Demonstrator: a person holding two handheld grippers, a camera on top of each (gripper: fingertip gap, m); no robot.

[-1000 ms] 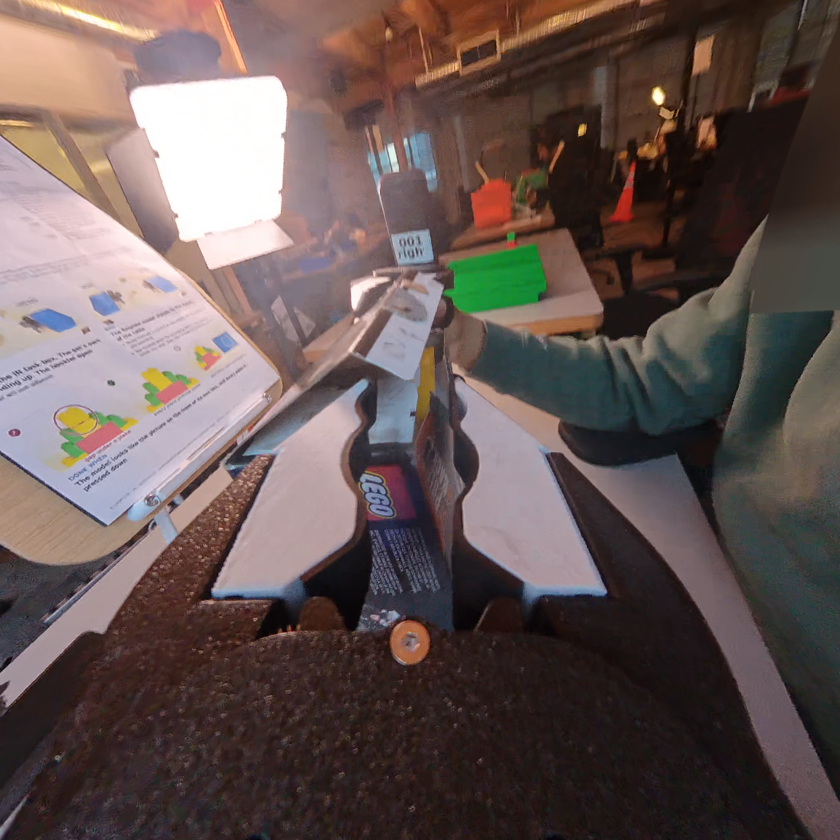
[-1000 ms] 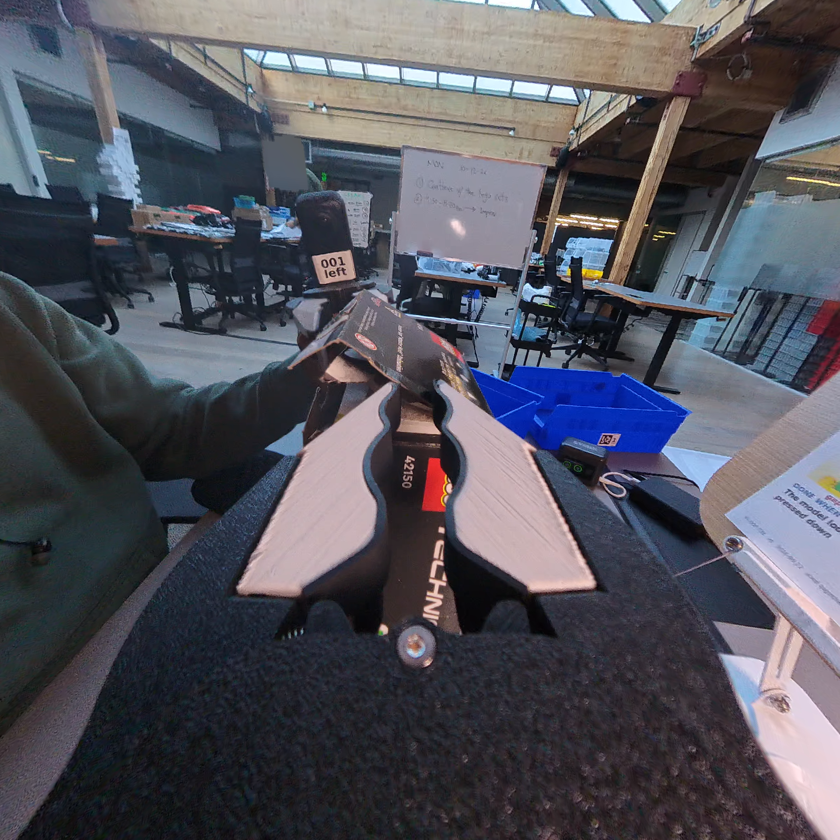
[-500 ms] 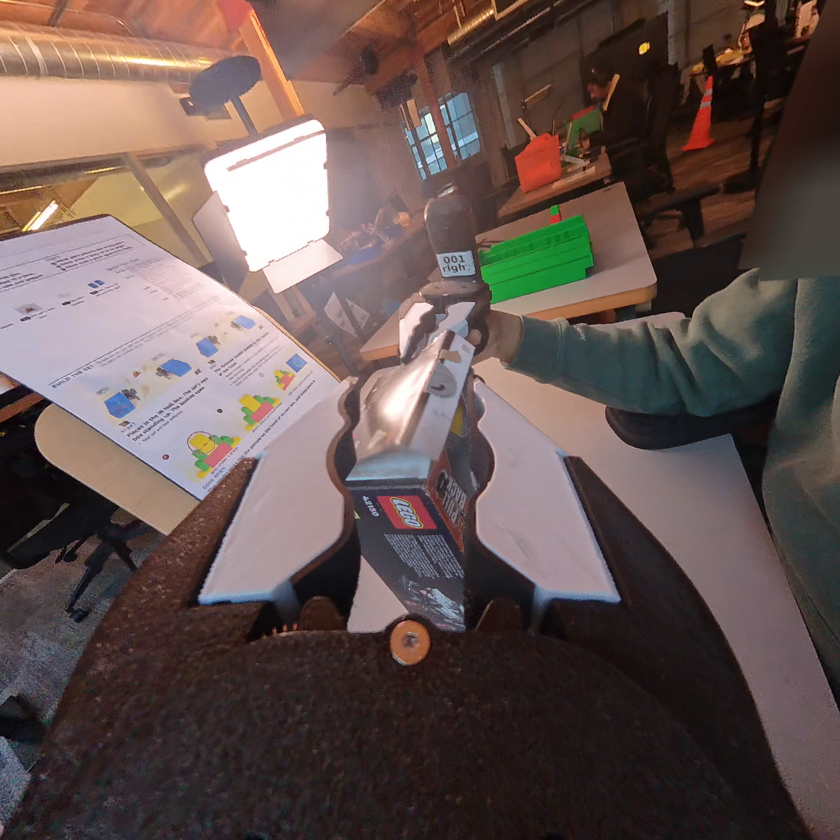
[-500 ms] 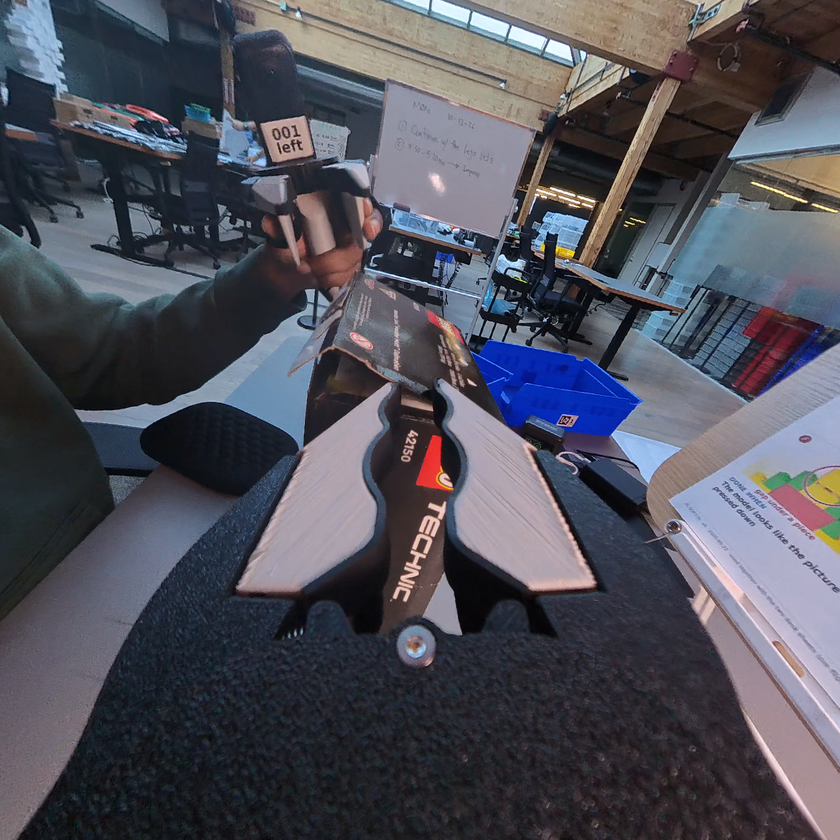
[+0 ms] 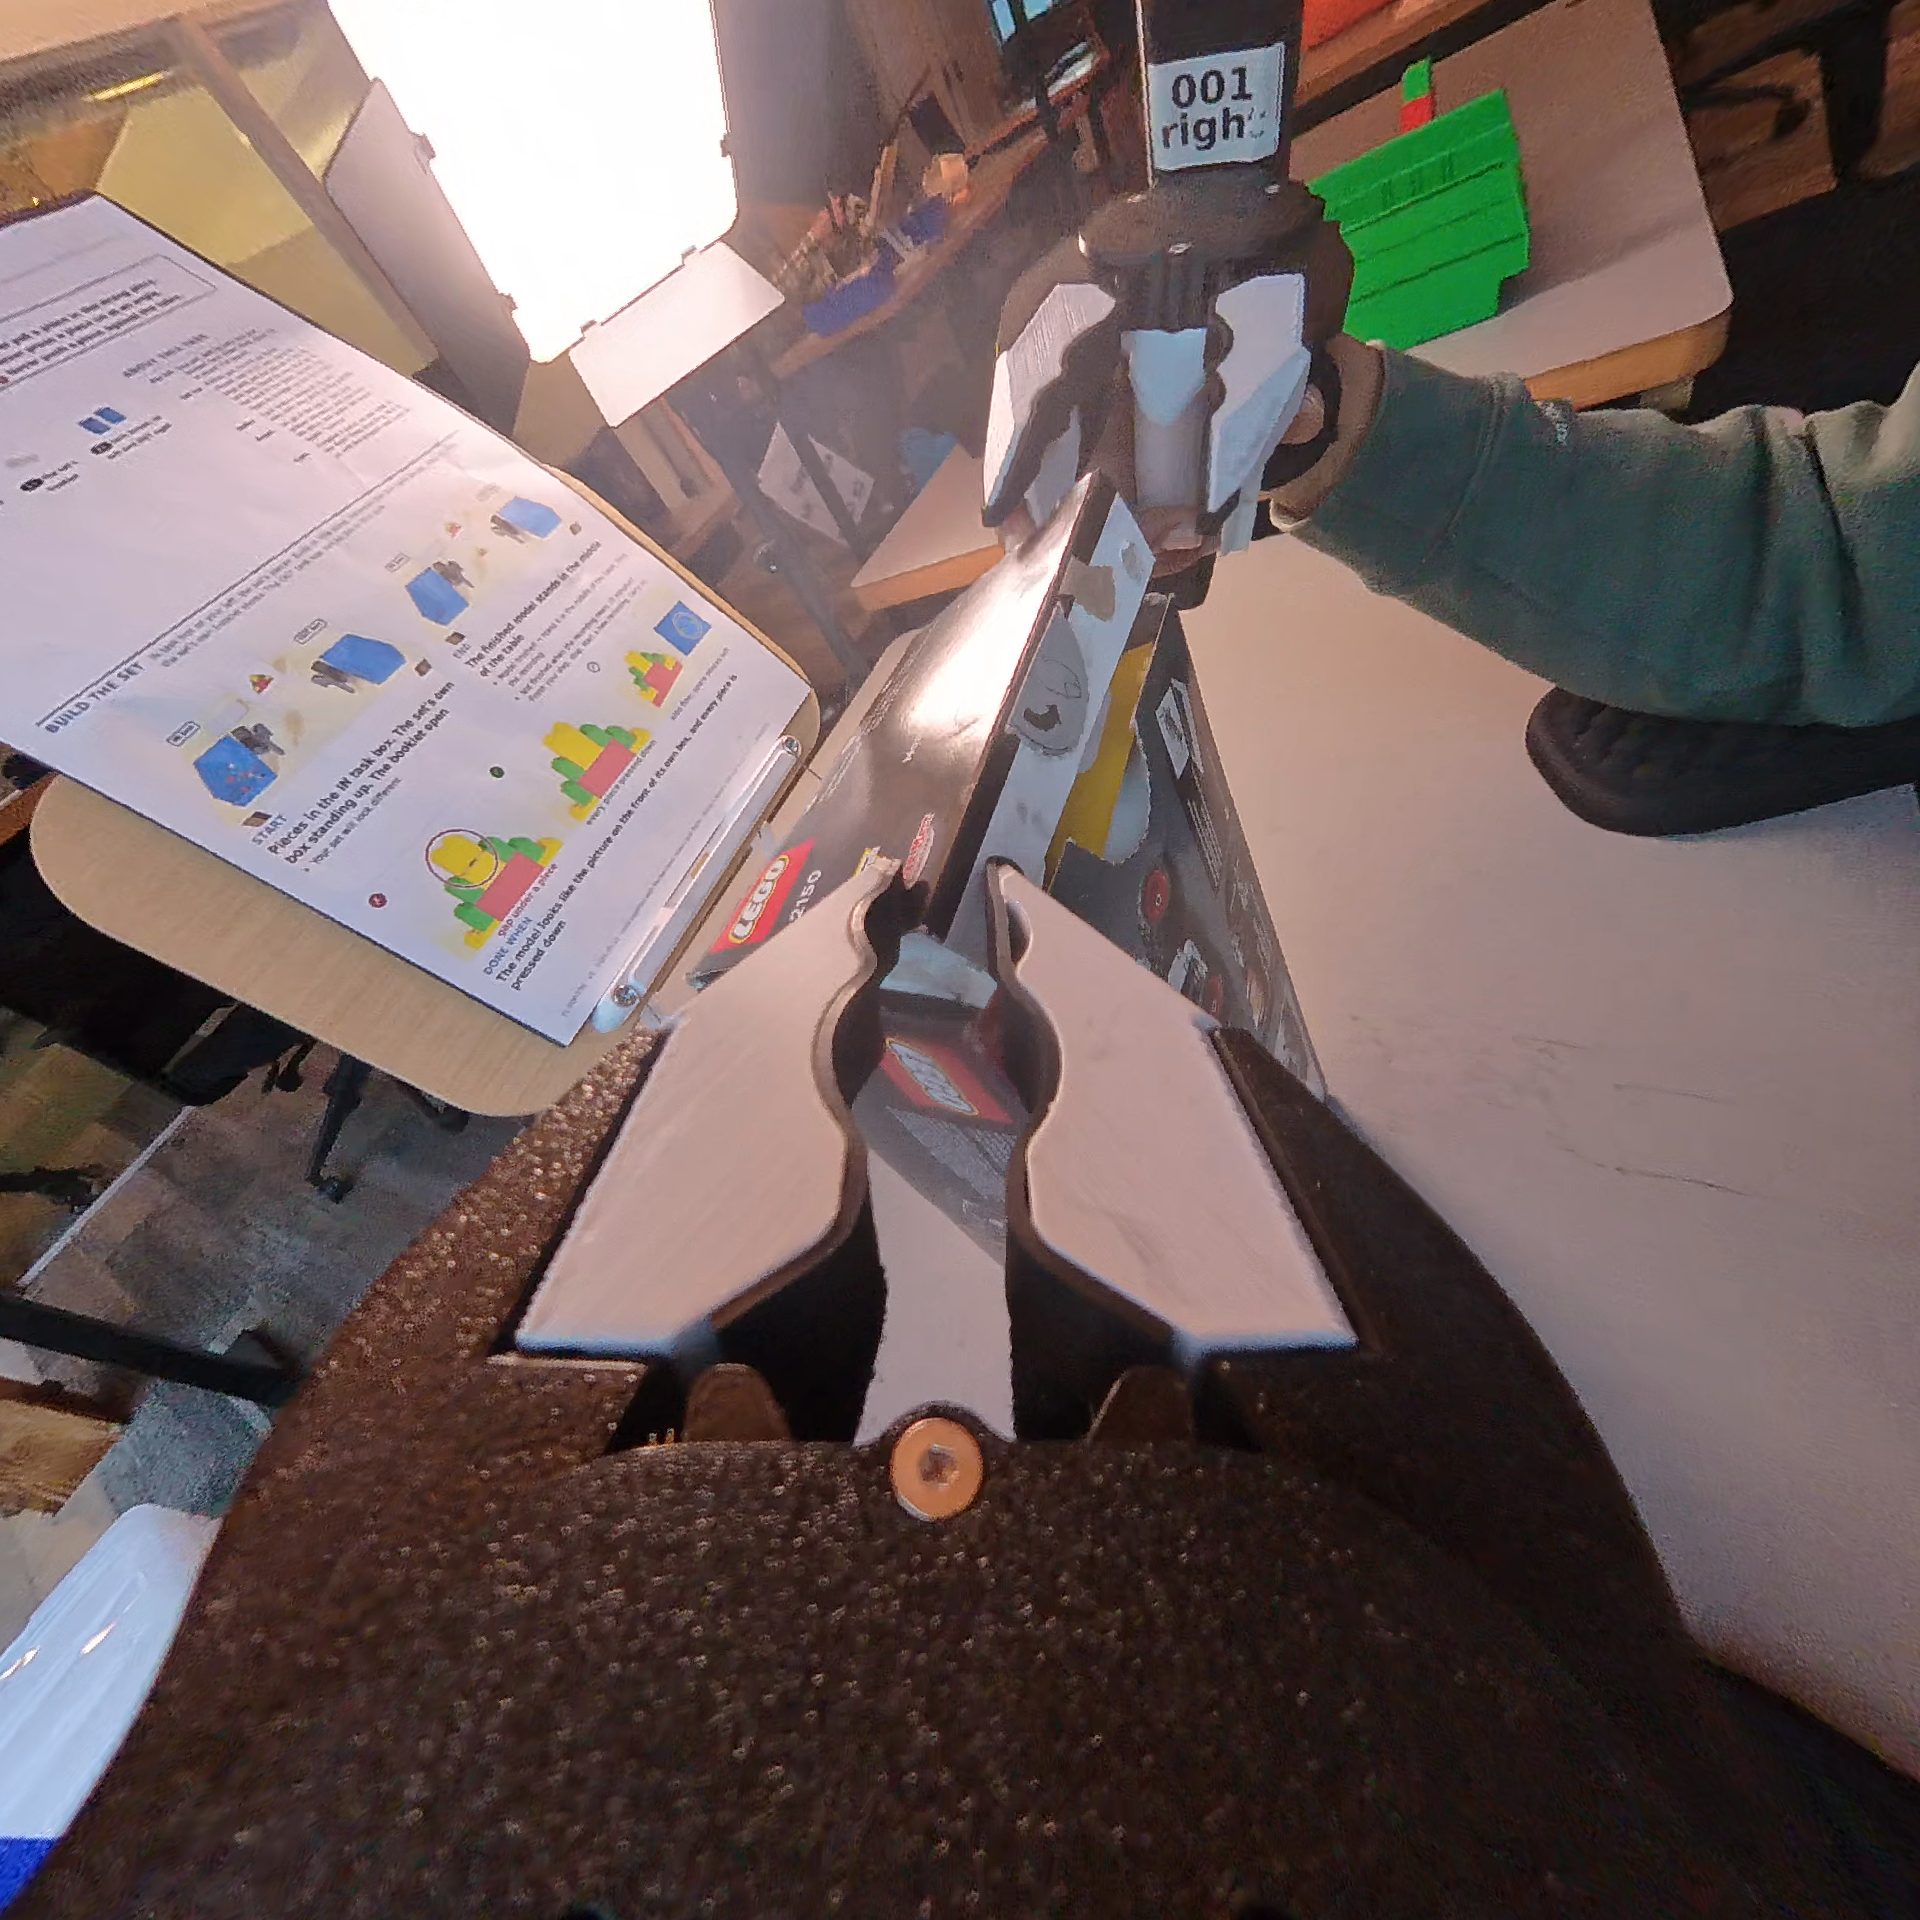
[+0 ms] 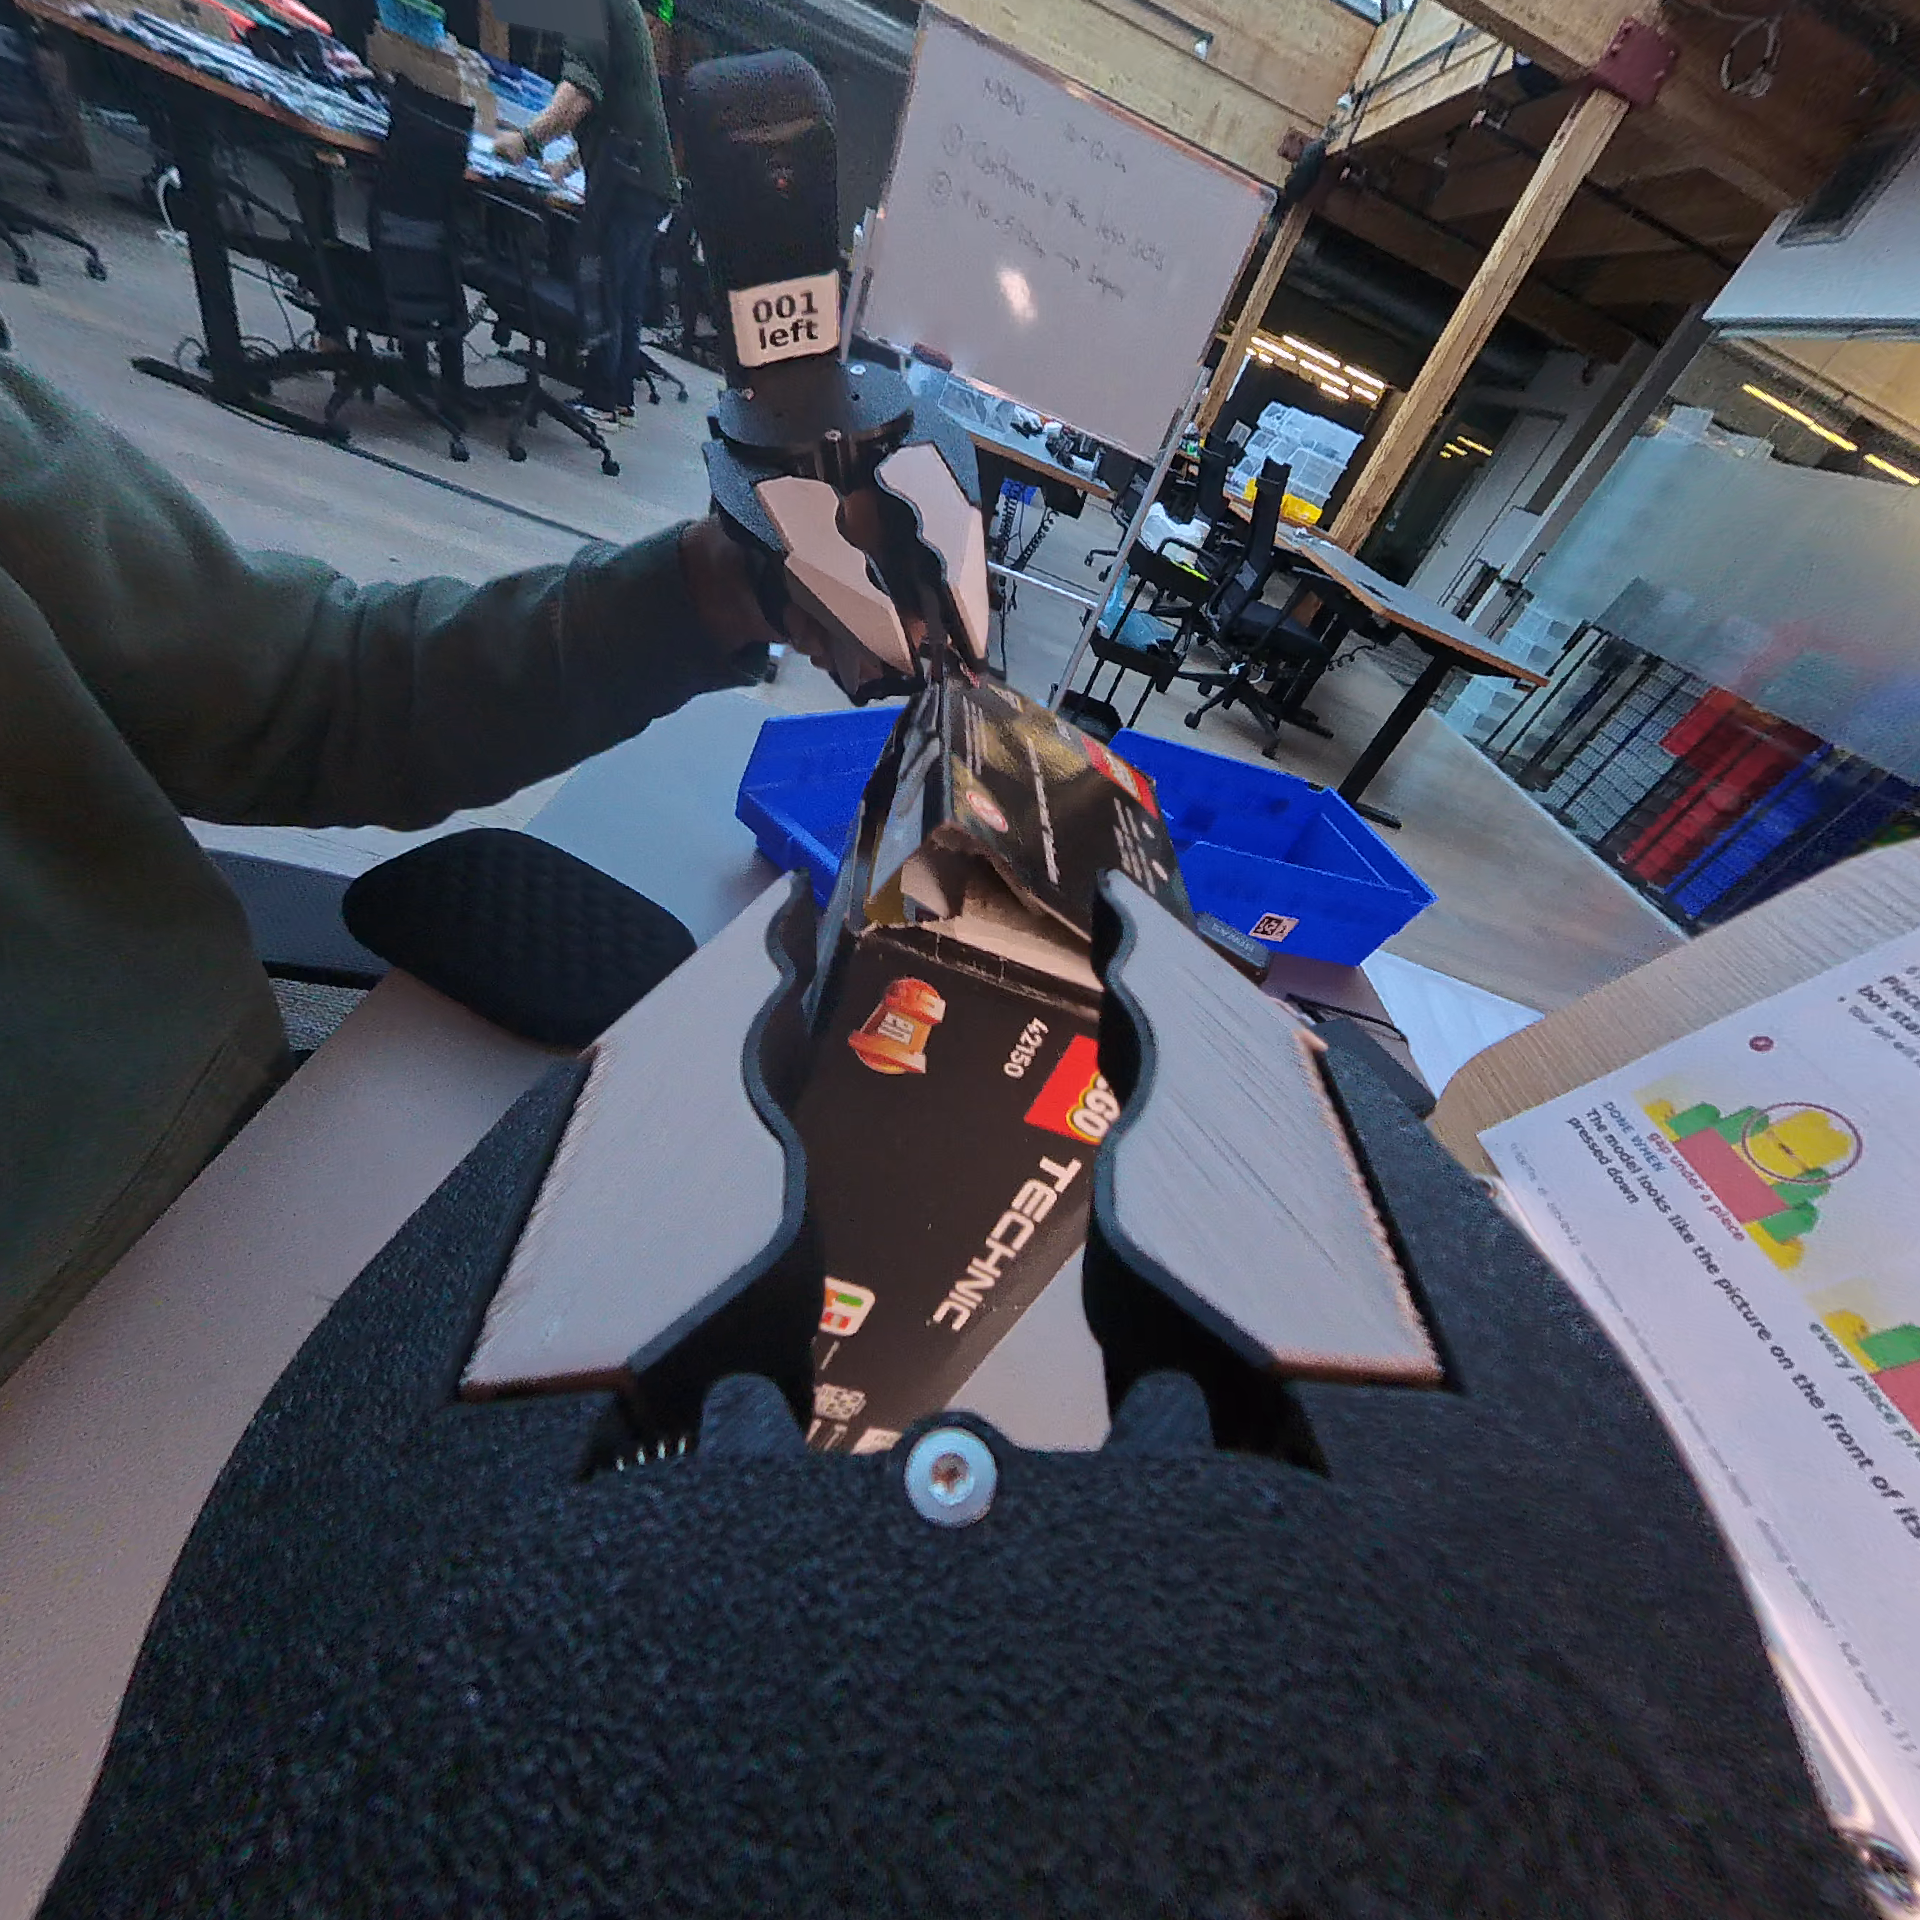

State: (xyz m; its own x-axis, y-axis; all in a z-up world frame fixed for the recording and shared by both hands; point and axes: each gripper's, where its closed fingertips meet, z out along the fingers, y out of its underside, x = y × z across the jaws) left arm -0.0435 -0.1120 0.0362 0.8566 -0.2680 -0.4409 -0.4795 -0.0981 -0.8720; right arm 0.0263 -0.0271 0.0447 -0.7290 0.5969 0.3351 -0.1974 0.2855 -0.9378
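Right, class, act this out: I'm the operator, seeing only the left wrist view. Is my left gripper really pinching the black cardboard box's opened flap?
Observer: Yes. The right wrist view shows the left gripper shut on the opened black flap at its upper tip.
Operator: And the right gripper?
Observer: Its fingers flank the black cardboard box; whether they squeeze it is unclear.
Operator: Anything beyond the box?
Observer: Yes, blue plastic bins sit just behind it.

Both grippers: black pebbled bodies, pale flat fingers with wavy inner edges, one centre screw, white-labelled black handles; green sleeves
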